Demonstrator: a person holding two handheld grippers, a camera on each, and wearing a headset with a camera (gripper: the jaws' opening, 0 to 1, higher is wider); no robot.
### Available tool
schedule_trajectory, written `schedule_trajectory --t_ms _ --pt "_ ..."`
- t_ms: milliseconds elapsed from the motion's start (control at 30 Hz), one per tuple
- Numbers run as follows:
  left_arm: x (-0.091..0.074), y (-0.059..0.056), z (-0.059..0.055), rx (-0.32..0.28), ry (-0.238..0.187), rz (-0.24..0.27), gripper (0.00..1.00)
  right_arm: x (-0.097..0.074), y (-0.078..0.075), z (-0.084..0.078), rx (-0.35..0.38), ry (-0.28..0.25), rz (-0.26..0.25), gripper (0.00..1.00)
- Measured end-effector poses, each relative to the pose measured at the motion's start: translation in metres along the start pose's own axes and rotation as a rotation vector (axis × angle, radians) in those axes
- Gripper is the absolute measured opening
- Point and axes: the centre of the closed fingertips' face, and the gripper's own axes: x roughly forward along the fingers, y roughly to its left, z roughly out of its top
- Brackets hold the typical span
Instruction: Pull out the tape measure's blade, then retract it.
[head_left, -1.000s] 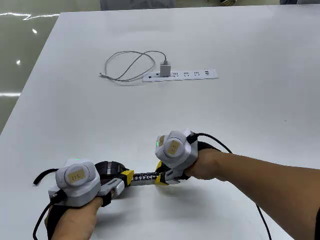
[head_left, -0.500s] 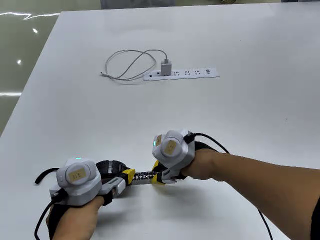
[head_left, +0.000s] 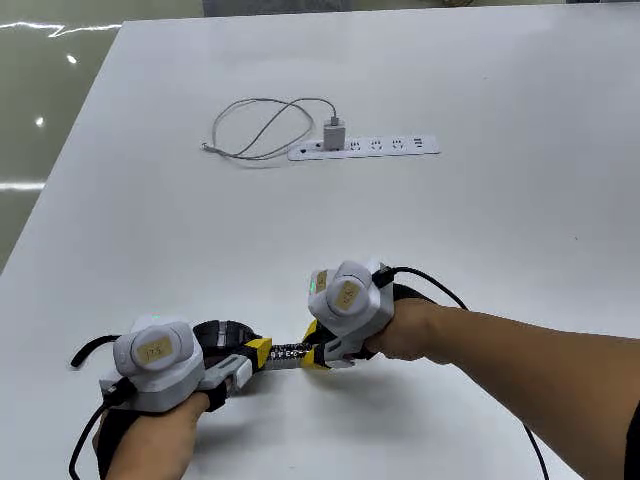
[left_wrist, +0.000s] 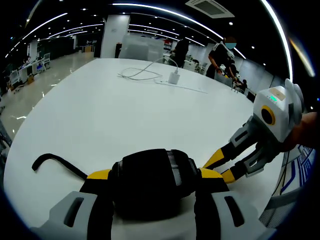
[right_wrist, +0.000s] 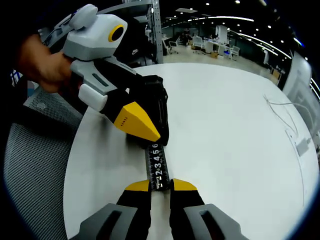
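Observation:
The black tape measure case (head_left: 222, 338) (left_wrist: 152, 180) (right_wrist: 155, 107) rests on the white table near its front left. My left gripper (head_left: 250, 355) (left_wrist: 152, 175) is shut on the case, yellow tips on either side of it. A short length of blade (head_left: 288, 352) (right_wrist: 157, 167) with printed numbers runs out of the case to the right. My right gripper (head_left: 315, 355) (right_wrist: 160, 186) is shut on the blade's end, close to the case. The case's black wrist strap (left_wrist: 52, 162) (head_left: 88, 350) trails off to the left.
A white power strip (head_left: 365, 148) with a plugged-in charger (head_left: 332, 134) and a coiled white cable (head_left: 260, 128) lies at the middle back of the table (head_left: 480, 220). Dark floor shows past the table's left edge. A person stands far off in the left gripper view.
The right gripper has moved left toward the case, and the exposed blade has become shorter. The left gripper holds the case in the same place.

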Motion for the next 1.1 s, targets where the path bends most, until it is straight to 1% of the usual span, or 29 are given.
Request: schedule_trajectory --t_ms 367,467,567,733,833,1100 --pt "0.0 0.0 0.0 -0.001 0.001 -0.002 0.61 0.002 0.0 0.002 -0.022 -0.009 0.002 0.1" --pt "0.0 0.0 0.0 -0.002 0.002 -0.002 0.61 0.002 -0.001 0.002 -0.009 -0.024 0.01 0.1" --pt "0.0 0.0 0.0 -0.002 0.002 -0.002 0.61 0.002 -0.001 0.003 -0.024 -0.029 0.008 0.09" --pt "0.0 0.0 0.0 -0.003 0.003 -0.005 0.61 0.005 0.002 0.007 -0.02 -0.051 0.012 0.09" --pt "0.0 0.0 0.0 -0.002 0.003 -0.006 0.61 0.008 0.003 0.011 -0.016 -0.05 0.011 0.09" --pt "0.0 0.0 0.0 -0.004 0.003 -0.005 0.61 0.012 0.002 0.016 -0.035 -0.044 -0.002 0.09"
